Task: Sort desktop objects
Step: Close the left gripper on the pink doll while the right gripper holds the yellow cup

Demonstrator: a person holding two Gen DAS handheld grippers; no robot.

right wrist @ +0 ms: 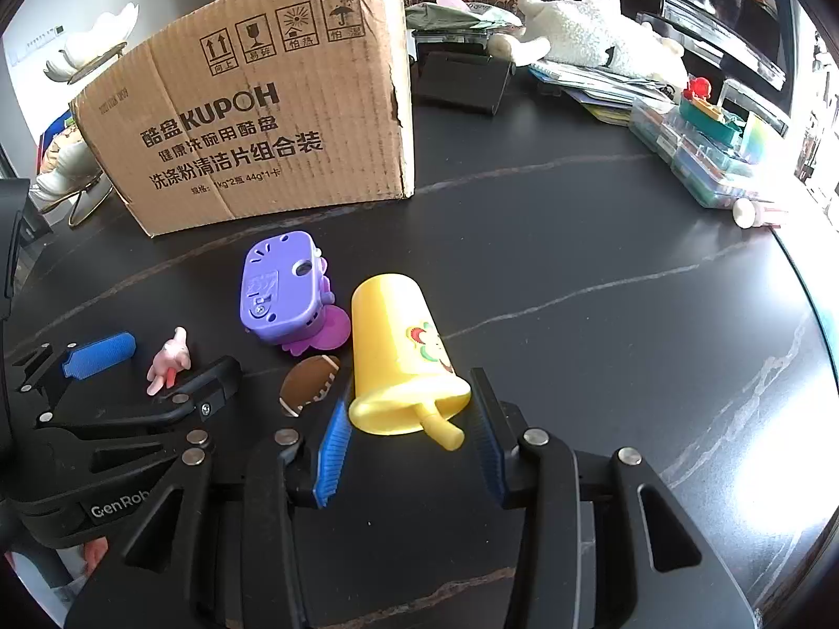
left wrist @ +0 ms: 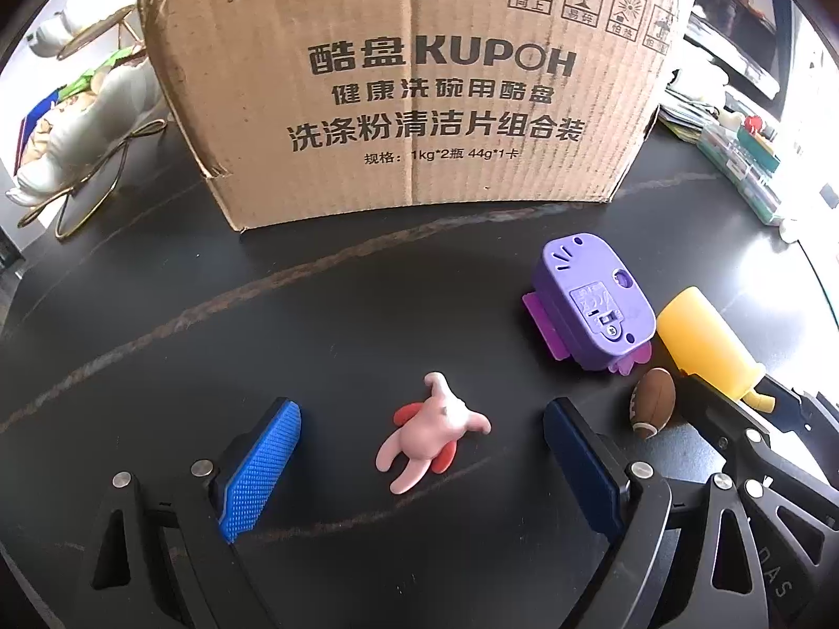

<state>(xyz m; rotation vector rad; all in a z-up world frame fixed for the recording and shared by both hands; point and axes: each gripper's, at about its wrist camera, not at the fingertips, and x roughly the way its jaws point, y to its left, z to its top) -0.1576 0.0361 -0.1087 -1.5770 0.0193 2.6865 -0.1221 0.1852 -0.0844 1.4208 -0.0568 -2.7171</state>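
A small pink figure with red bits (left wrist: 430, 430) lies on the dark table (left wrist: 210, 325) between the blue pads of my left gripper (left wrist: 422, 411). Its jaws stand wide and are still opening, and neither pad touches the figure. My right gripper (right wrist: 411, 385) is shut on the wide end of a yellow cup (right wrist: 398, 351) lying on its side with a straw stub toward me. A purple toy (right wrist: 280, 288) lies back-up just beyond, and a little brown football (right wrist: 309, 382) sits between the two grippers. The cardboard box (right wrist: 262, 120) stands behind them.
Stacked plastic cases (right wrist: 702, 157) and papers line the far right edge, with a white plush lamb (right wrist: 592, 31) and a black stand (right wrist: 461, 78) behind. White ceramic pieces on wire stands (left wrist: 89, 120) sit left of the box. Bare tabletop (right wrist: 577, 288) stretches to the right.
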